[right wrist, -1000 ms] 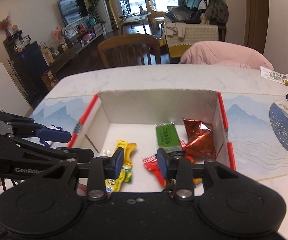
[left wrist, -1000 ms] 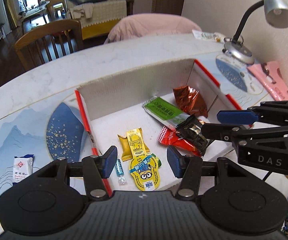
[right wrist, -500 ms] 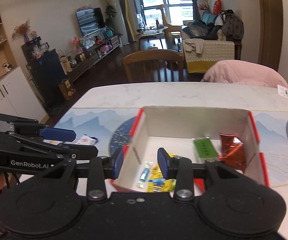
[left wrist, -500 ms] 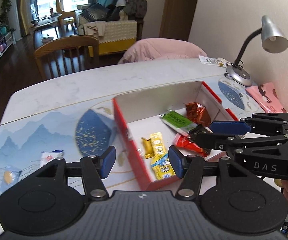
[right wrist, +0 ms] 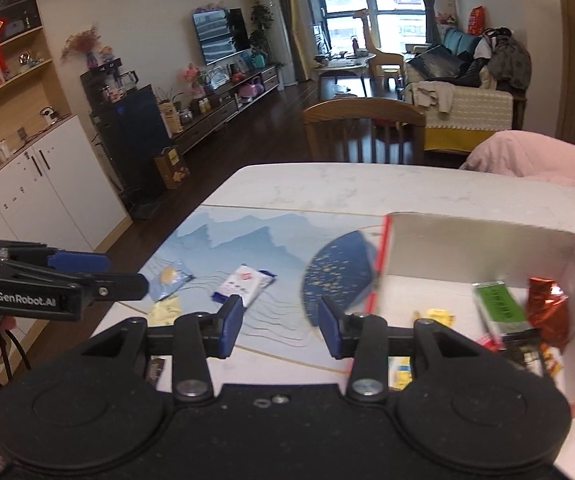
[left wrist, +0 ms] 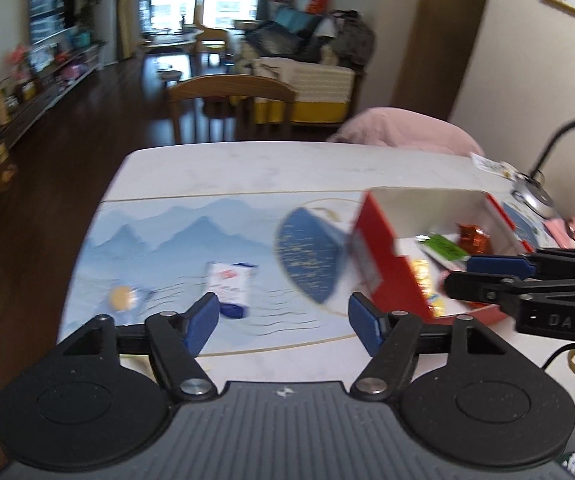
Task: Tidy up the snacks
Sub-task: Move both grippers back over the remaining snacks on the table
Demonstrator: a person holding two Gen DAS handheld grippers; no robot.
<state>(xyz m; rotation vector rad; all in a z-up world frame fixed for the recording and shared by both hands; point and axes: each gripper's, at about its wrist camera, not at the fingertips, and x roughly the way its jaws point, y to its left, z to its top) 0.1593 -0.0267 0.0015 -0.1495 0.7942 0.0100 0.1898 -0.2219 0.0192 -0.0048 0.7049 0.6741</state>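
White marble counter (right wrist: pixel 327 188) carries a blue mountain-print mat (left wrist: pixel 191 236), with a living room behind. Ahead and right of the left gripper (left wrist: pixel 283 322) stands a red box (left wrist: pixel 383 252) holding a green packet (right wrist: pixel 499 306), a copper foil bag (right wrist: pixel 547 314) and yellow snacks (left wrist: pixel 421 272). Just ahead of that gripper's left finger lies a white-and-blue packet (left wrist: pixel 229 282); a round cracker pack (left wrist: pixel 121 298) lies further left. Both the left gripper and the right gripper (right wrist: pixel 279 326) are spread wide and hold nothing.
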